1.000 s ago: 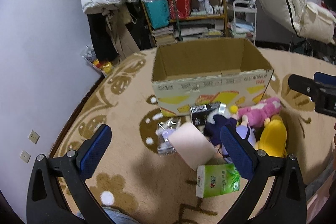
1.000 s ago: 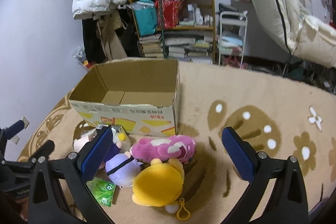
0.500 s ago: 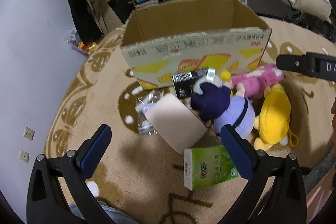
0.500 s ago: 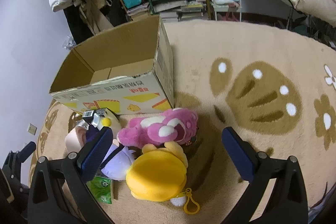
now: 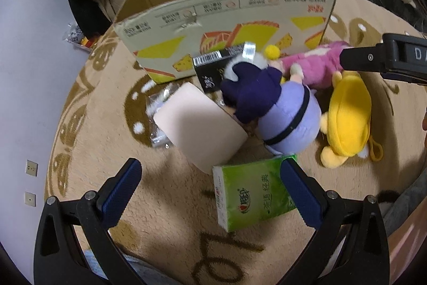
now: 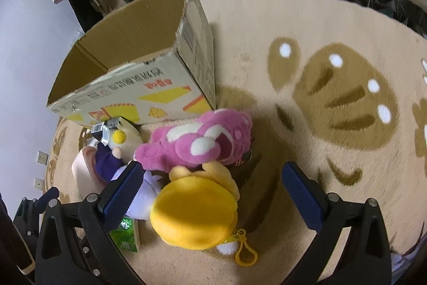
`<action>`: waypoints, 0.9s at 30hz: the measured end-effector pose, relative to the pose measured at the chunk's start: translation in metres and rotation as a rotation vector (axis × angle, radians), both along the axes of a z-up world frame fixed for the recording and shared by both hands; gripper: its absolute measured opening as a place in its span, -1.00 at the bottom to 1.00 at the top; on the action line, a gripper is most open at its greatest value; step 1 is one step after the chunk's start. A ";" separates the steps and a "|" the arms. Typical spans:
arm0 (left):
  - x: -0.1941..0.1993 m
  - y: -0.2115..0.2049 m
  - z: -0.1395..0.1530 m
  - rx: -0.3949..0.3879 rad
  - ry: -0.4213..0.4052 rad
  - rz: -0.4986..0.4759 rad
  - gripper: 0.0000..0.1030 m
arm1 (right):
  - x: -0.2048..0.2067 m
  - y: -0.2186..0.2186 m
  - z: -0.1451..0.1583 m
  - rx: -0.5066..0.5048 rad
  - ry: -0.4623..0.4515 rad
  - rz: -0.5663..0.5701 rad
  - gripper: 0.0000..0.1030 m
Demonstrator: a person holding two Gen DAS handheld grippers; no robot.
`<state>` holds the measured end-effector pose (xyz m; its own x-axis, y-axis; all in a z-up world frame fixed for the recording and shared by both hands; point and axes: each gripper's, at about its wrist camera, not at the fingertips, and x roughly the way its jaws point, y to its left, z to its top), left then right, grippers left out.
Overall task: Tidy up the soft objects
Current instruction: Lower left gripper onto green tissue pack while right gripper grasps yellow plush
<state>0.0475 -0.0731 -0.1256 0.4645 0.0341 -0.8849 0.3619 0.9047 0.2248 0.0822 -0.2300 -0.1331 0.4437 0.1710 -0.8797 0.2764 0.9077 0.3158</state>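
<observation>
The soft objects lie in a tight cluster on the patterned carpet point(image 6: 307, 26), against the front wall of the open cardboard box point(image 5: 229, 10), which appears empty as far as its interior is visible. The yellow plush point(image 6: 194, 213) lies nearest the right claw point(image 6: 210, 194), with its yellow keychain clip point(image 6: 245, 250) trailing toward the camera; the pink plush point(image 6: 202, 140) touches it on the box side, and the purple-and-lilac plush doll point(image 5: 277, 114) lies against both. The right claw hangs above the yellow plush with its jaws spread wide and nothing between them. The left claw point(image 5: 213, 194) is likewise spread and empty, positioned over the green tissue pack point(image 5: 253, 196), just beside the pale pink foam block point(image 5: 200, 127). A black carton point(image 5: 213, 68) and a clear plastic packet point(image 5: 160, 119) lie among the cluster and are probably not soft items. The step in hand appears to be the first pick. Recommended procedure: centre the right claw over the widest part of the yellow plush, lower until the pads straddle the body, and close on the stuffing rather than on the clip or a limb. Expect the plush to compress; close firmly. Lift vertically to avoid dragging the adjoining pink plush, then carry over the box rim before release.
</observation>
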 end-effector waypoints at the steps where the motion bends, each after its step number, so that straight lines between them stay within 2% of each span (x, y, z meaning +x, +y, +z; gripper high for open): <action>1: 0.000 -0.001 -0.002 0.006 0.006 -0.002 0.99 | -0.001 0.000 -0.002 0.009 0.006 0.003 1.00; 14: -0.004 -0.013 -0.022 0.037 0.083 -0.064 0.97 | -0.005 0.008 -0.014 0.071 0.070 0.037 1.00; 23: -0.003 -0.010 -0.027 -0.060 0.176 -0.066 0.46 | -0.003 0.021 -0.027 0.077 0.147 0.088 1.00; 24: -0.004 -0.010 -0.028 -0.071 0.182 -0.071 0.31 | -0.004 0.021 -0.029 0.078 0.156 0.090 0.93; 25: -0.005 -0.010 -0.027 -0.086 0.190 -0.080 0.24 | -0.004 0.023 -0.031 0.082 0.168 0.090 0.82; 27: -0.007 -0.013 -0.027 -0.080 0.184 -0.089 0.22 | -0.004 0.024 -0.036 0.103 0.184 0.087 0.75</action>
